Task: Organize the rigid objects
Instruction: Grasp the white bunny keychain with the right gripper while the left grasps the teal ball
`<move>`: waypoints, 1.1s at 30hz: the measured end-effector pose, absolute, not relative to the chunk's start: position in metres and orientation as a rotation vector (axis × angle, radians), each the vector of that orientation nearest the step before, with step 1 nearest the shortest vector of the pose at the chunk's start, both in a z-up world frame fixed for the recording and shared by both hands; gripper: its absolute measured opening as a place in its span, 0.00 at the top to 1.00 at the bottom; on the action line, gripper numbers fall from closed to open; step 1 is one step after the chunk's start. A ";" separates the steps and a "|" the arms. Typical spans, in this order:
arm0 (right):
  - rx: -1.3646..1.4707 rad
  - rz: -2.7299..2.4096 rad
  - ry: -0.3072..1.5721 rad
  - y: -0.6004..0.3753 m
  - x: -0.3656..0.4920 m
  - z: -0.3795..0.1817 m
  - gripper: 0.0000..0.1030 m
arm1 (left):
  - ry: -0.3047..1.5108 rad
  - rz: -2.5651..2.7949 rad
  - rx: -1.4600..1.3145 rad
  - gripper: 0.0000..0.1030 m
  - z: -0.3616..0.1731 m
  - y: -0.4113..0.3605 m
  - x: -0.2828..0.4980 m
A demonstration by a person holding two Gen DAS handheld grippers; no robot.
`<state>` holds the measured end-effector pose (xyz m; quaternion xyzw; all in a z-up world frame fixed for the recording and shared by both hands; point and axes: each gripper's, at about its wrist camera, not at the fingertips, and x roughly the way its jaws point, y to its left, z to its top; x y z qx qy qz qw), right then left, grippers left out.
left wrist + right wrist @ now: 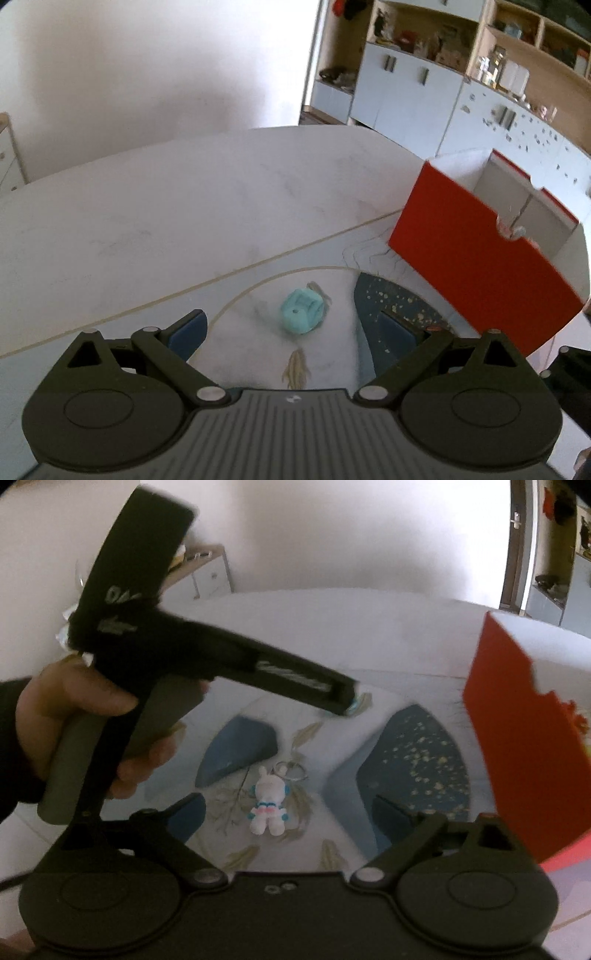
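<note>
We can read no text with certainty. In the right wrist view, the black body of the left gripper [347, 698] carries pale lettering in three spots: two short marks on its upright part, up and to the left of our fingers, and a longer strip along the arm that reaches toward the counter ahead of them. Motion blur smears all three, and we cannot make out a single letter. In the left wrist view, a tiny white mark sits on the ribbed housing just behind the fingers, too small to read. The red box [476, 266] to the right shows no legible print.
</note>
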<state>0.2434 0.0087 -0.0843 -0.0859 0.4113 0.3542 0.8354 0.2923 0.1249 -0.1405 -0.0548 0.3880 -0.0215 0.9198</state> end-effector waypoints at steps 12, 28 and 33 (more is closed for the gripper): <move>-0.245 0.778 0.921 0.037 0.245 -0.106 0.32 | 0.794 -0.105 -0.028 0.04 -0.169 0.121 0.314; -0.308 0.760 0.902 0.048 0.235 -0.106 0.68 | 0.794 -0.126 -0.005 0.43 -0.177 0.114 0.328; -0.317 0.765 0.899 0.049 0.236 -0.107 0.73 | 0.795 -0.128 0.020 0.65 -0.177 0.111 0.329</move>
